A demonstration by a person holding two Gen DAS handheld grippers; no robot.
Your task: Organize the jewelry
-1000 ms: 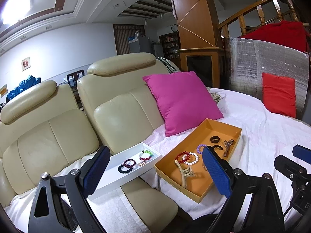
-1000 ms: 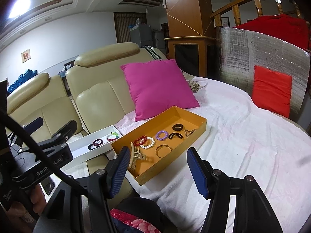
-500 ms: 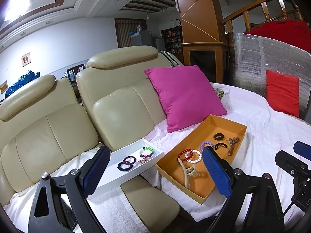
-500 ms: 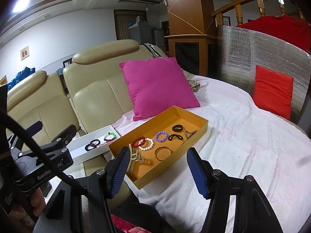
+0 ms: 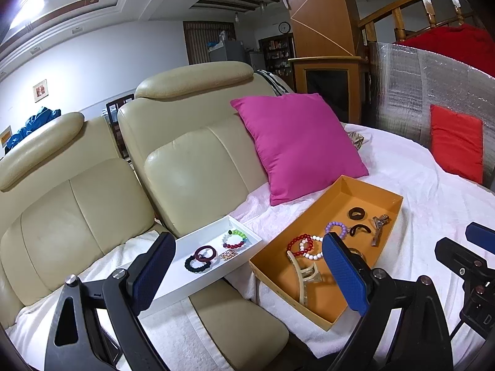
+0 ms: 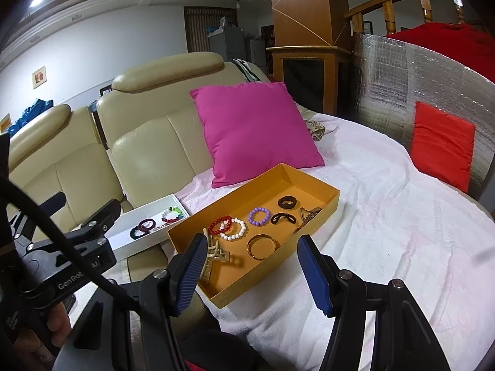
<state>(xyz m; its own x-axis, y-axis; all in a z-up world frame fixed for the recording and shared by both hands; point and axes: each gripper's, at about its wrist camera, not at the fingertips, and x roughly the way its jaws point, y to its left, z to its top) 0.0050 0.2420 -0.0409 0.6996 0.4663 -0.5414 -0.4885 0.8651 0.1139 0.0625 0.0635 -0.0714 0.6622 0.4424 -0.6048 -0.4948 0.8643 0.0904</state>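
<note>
Jewelry split between two trays ahead of both grippers. Orange box (image 6: pixel 321 208), straight ahead of the right gripper (image 6: pixel 252 267): red, white and purple bracelets, gold bangle (image 6: pixel 261 246), hair claw (image 6: pixel 215 255), dark rings. White tray (image 5: pixel 198 273), between the left gripper (image 5: pixel 247 270) fingers: a few bracelets and hair ties already sorted. Both grippers spread wide, holding nothing. Probably under halfway; most pieces left to move.

Ceiling light (image 5: pixel 27 9) glares upper left; sharp centre, edges fisheye-warped and dark.
</note>
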